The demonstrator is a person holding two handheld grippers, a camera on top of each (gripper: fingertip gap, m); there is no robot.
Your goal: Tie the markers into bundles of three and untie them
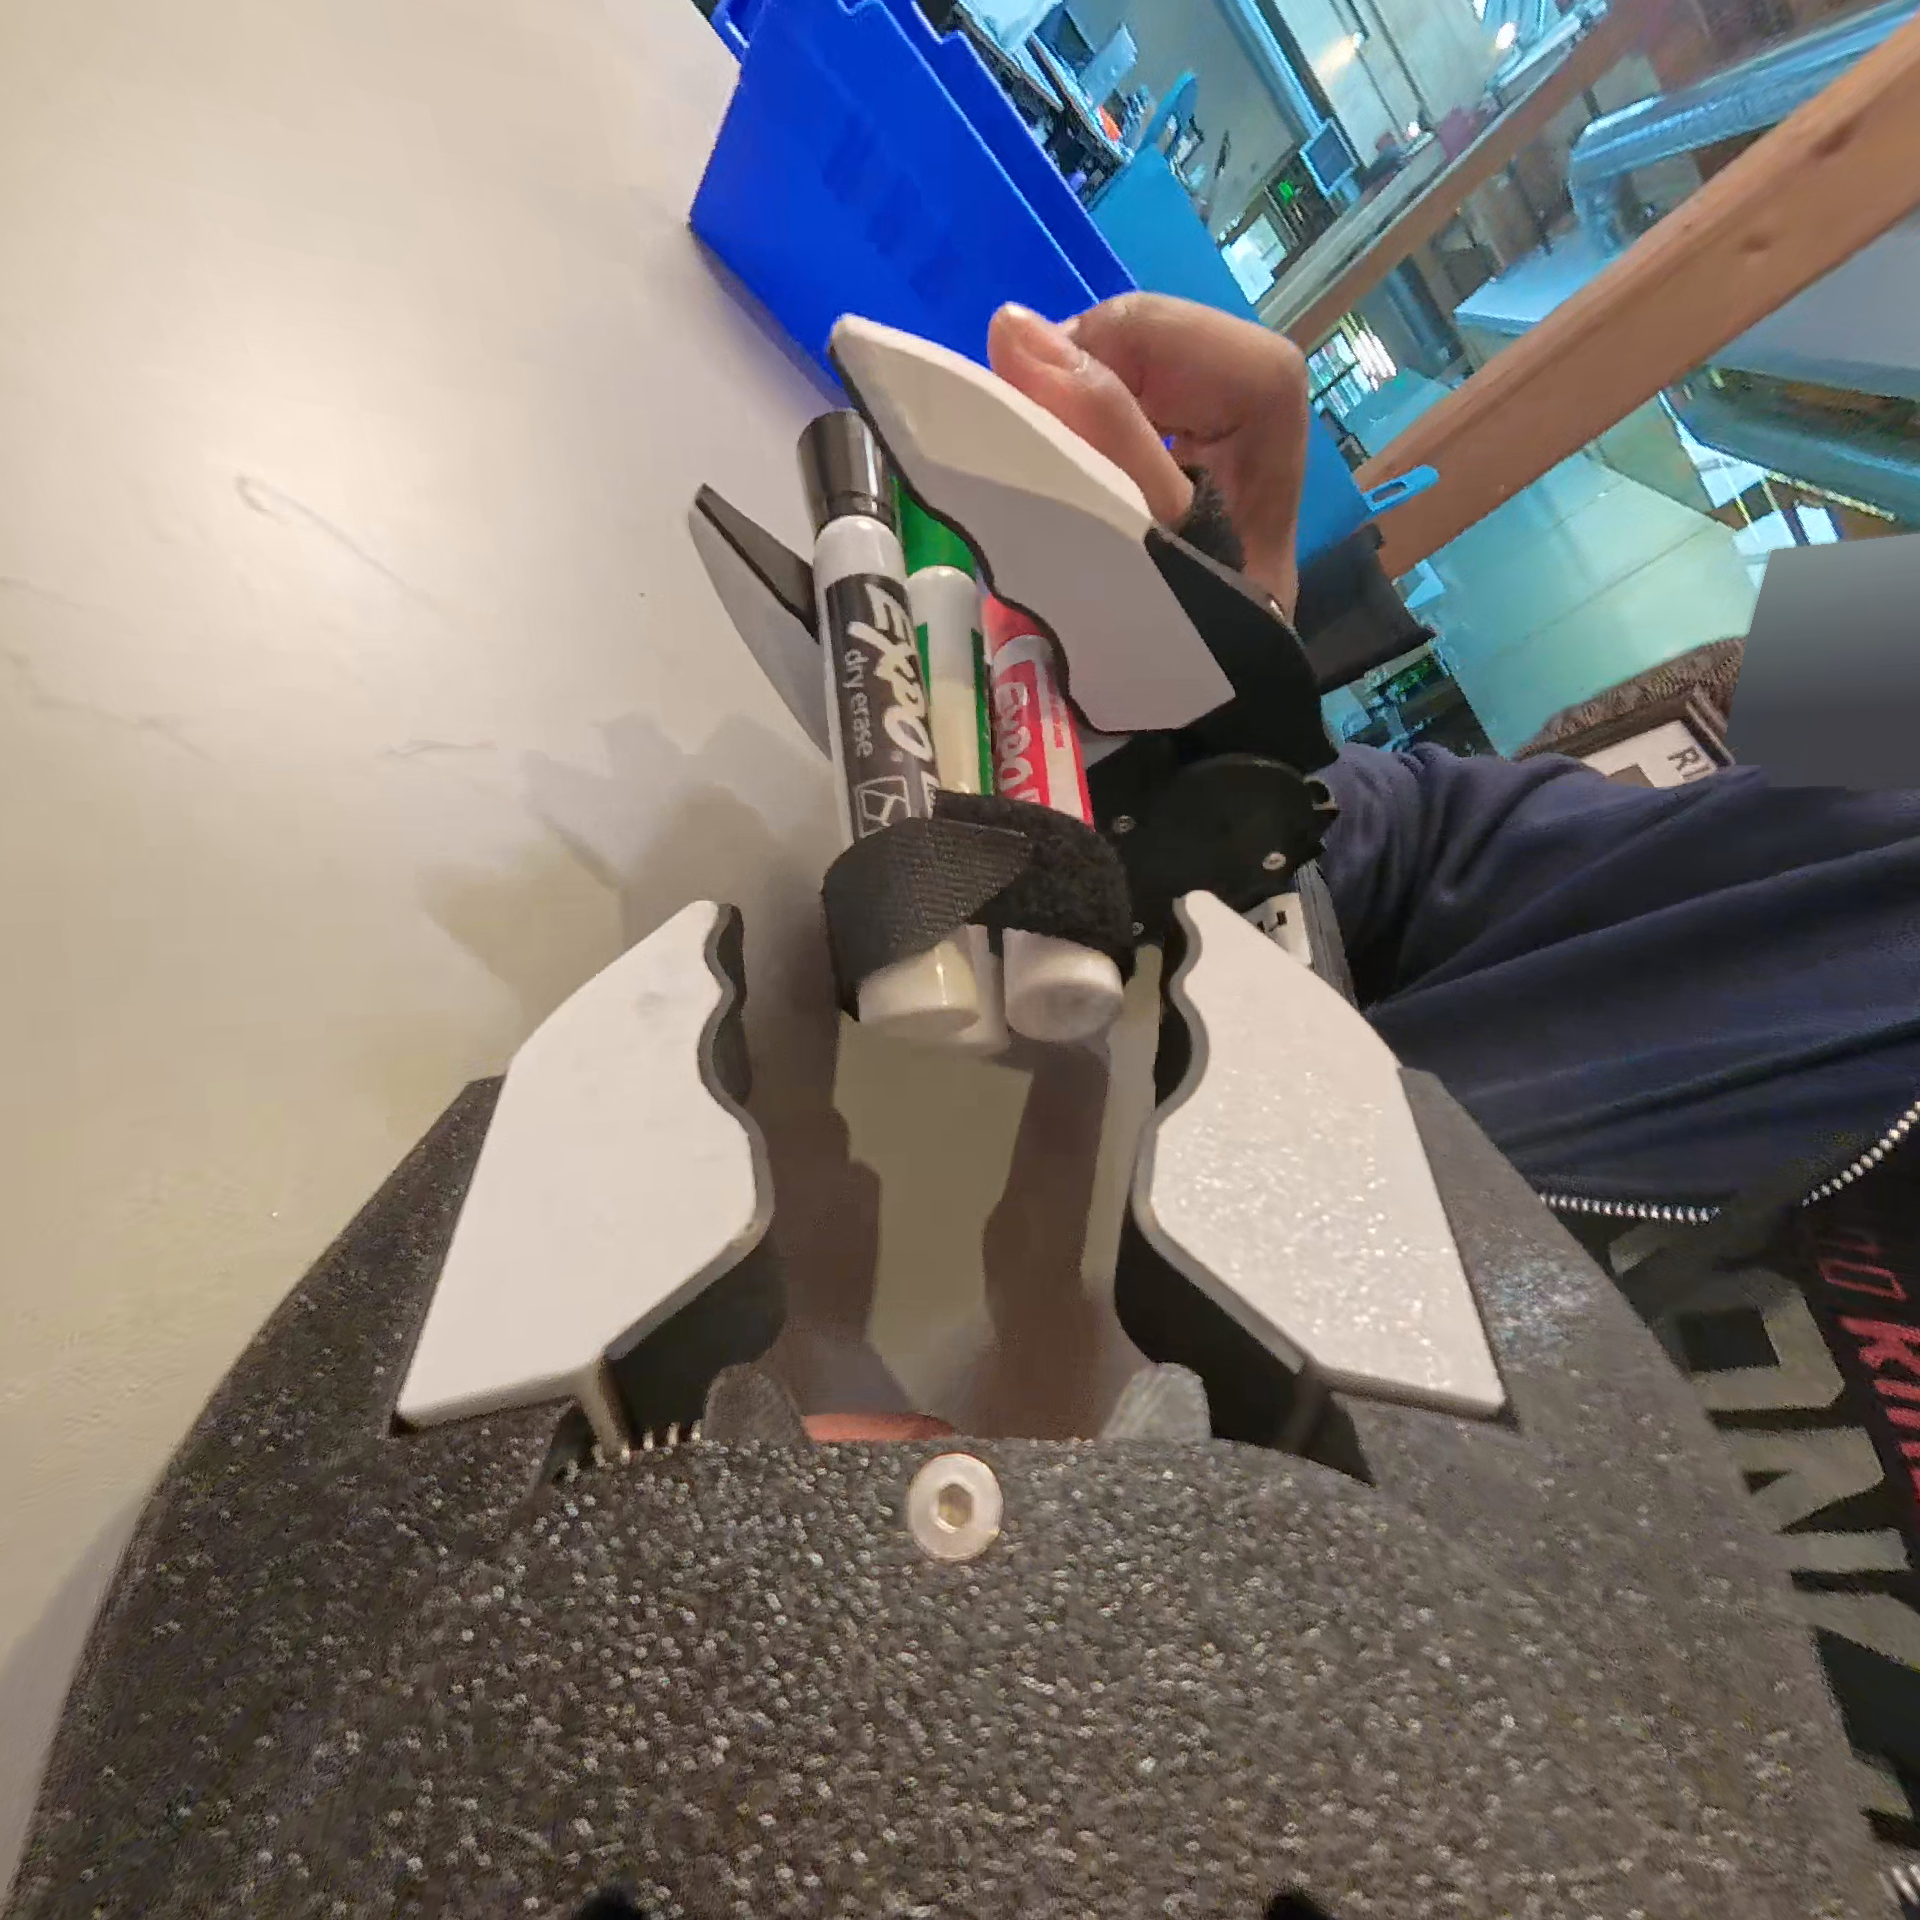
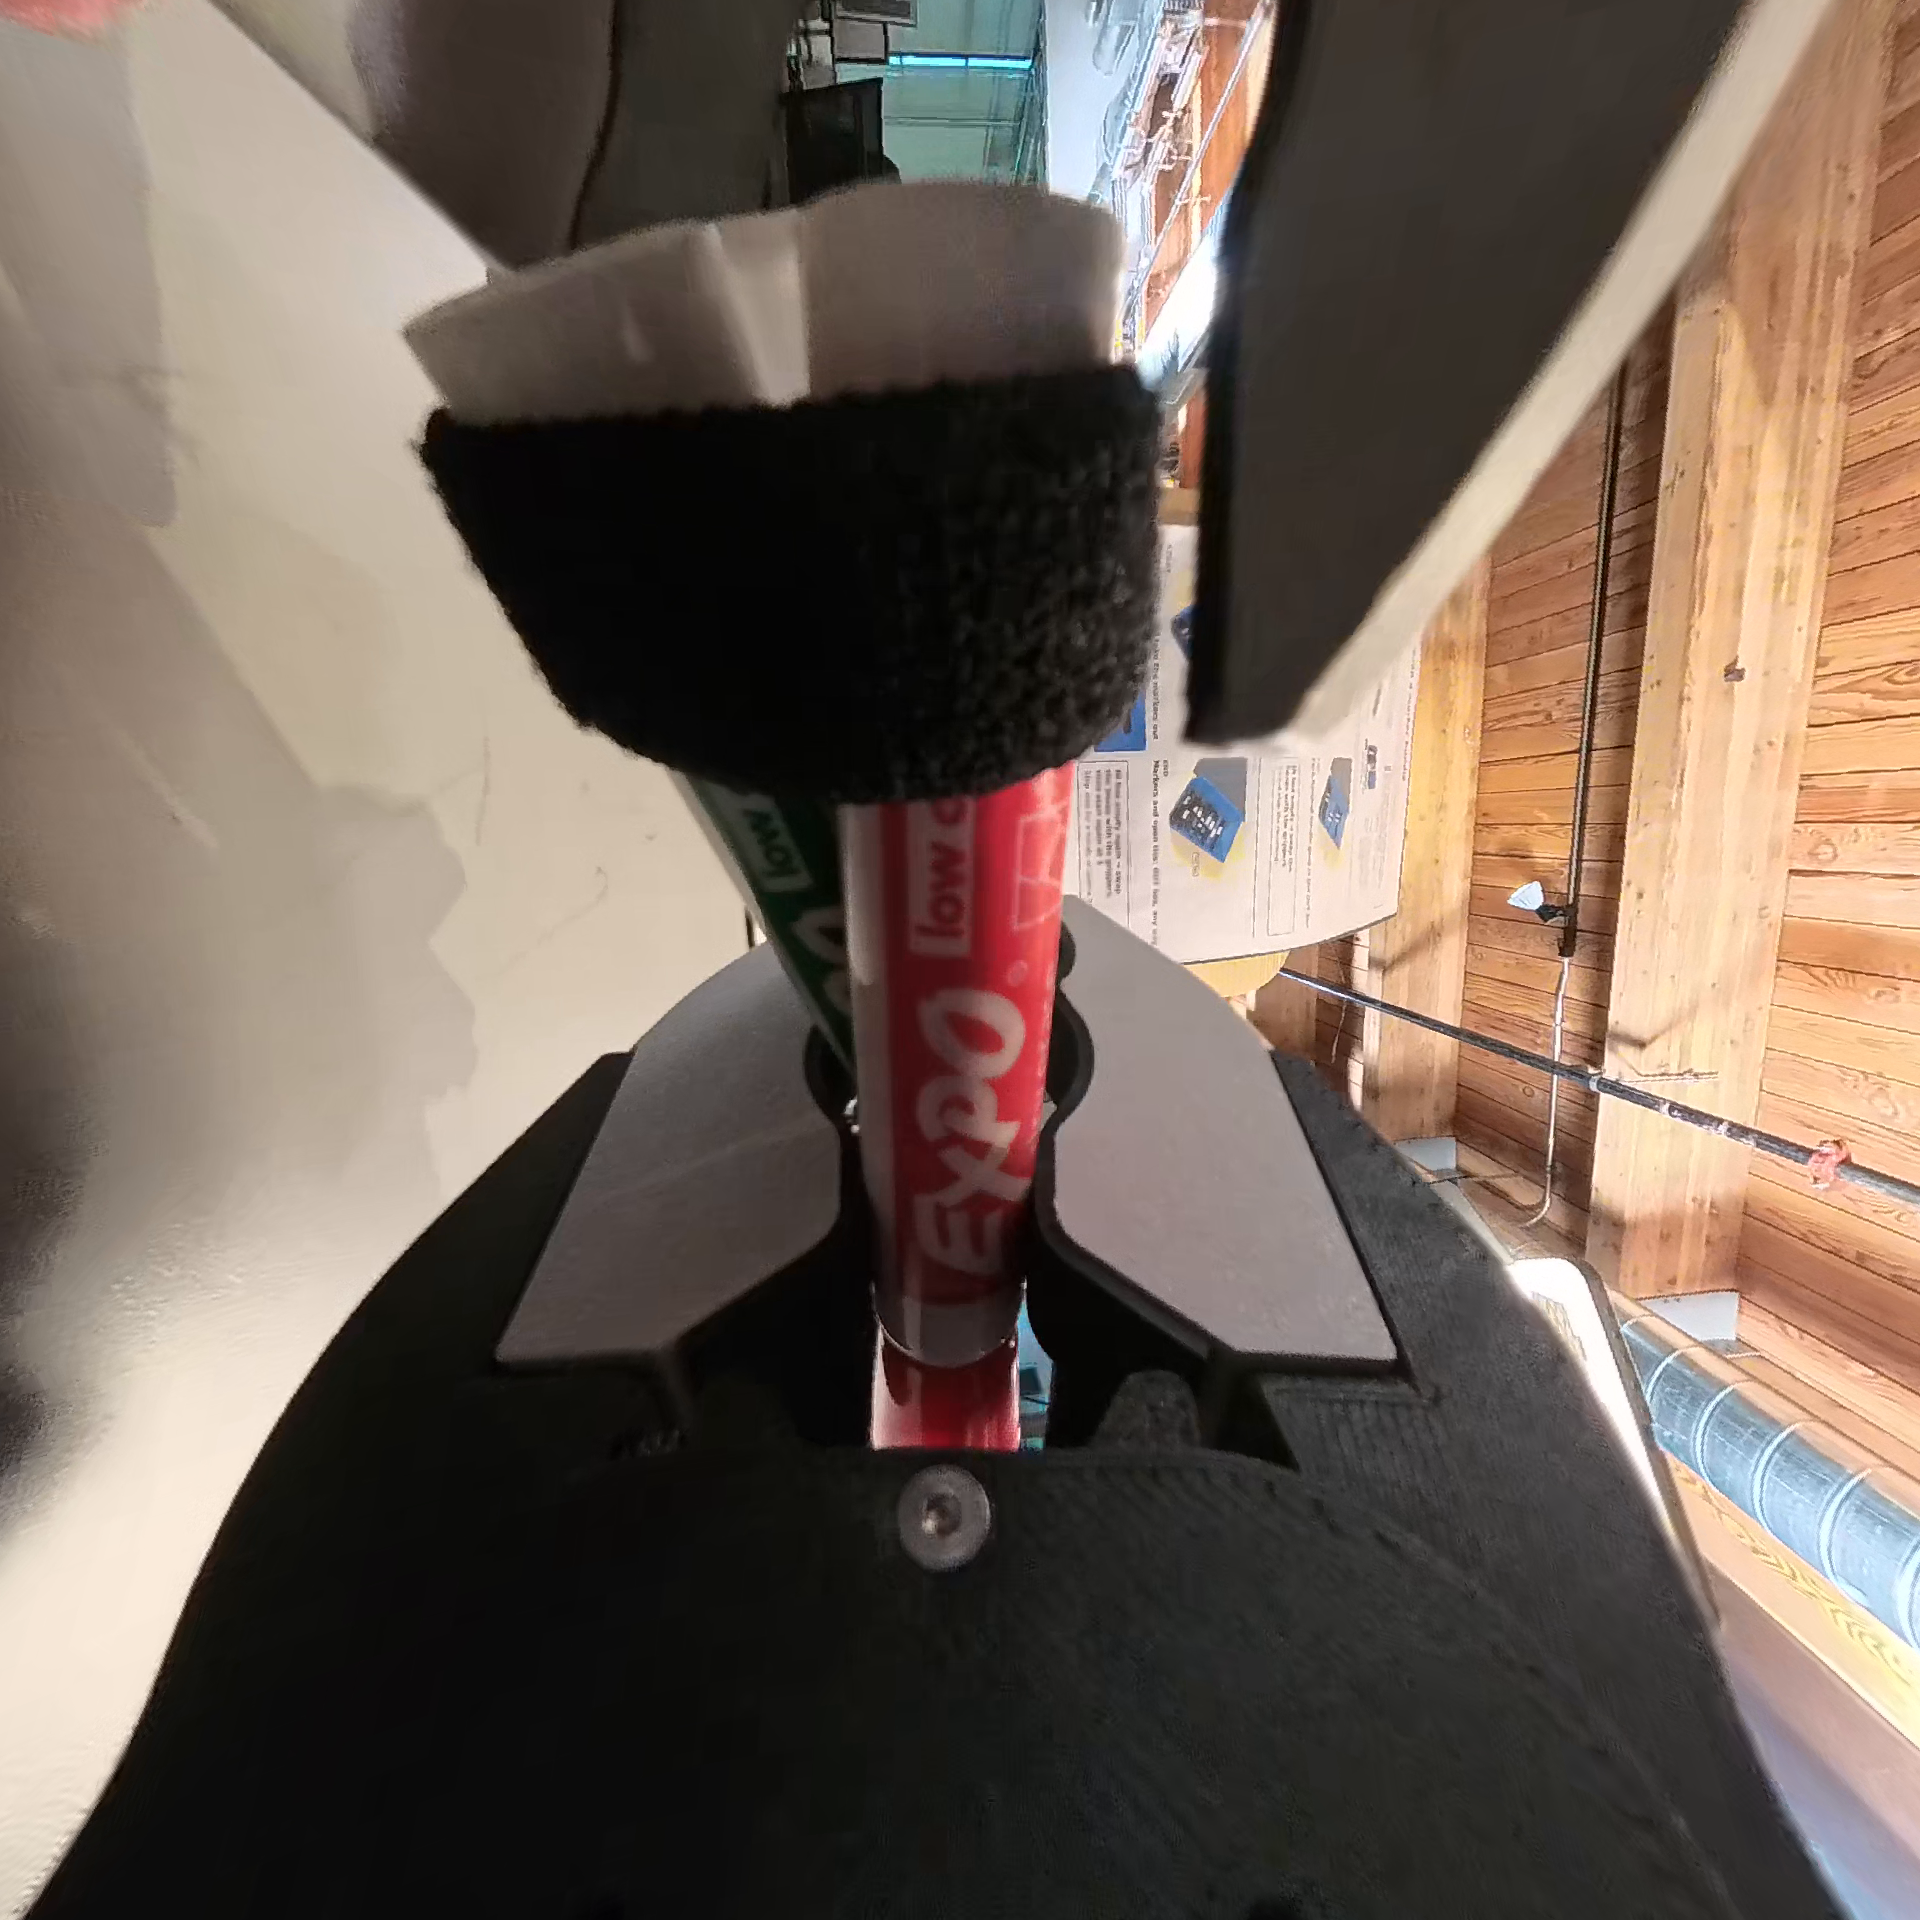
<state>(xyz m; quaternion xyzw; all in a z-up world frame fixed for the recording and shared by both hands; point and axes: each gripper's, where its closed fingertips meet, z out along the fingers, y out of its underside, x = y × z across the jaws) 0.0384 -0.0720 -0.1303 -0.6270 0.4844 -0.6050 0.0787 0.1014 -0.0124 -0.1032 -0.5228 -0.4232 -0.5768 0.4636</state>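
Three markers, a black marker (image 1: pixel 868 644), a green marker (image 1: pixel 940 613) and a red marker (image 2: pixel 961 1091), are seen bound together by a black strap (image 1: pixel 971 894) wrapped near their capless white ends. The bundle is held up off the pale table (image 1: pixel 312 520), with nothing of it resting on the surface. The right gripper (image 2: pixel 951 1049) is closed around the marker barrels, its pads pressed against the red marker on either side, with the green marker beside it in the same grasp. The left gripper (image 1: pixel 951 961) is spread wide, its pale fingers (image 1: pixel 623 1049) standing on either side of the strapped white ends without touching them. A blue bin (image 1: pixel 894 208) is set at the far edge of the table, behind the bundle.
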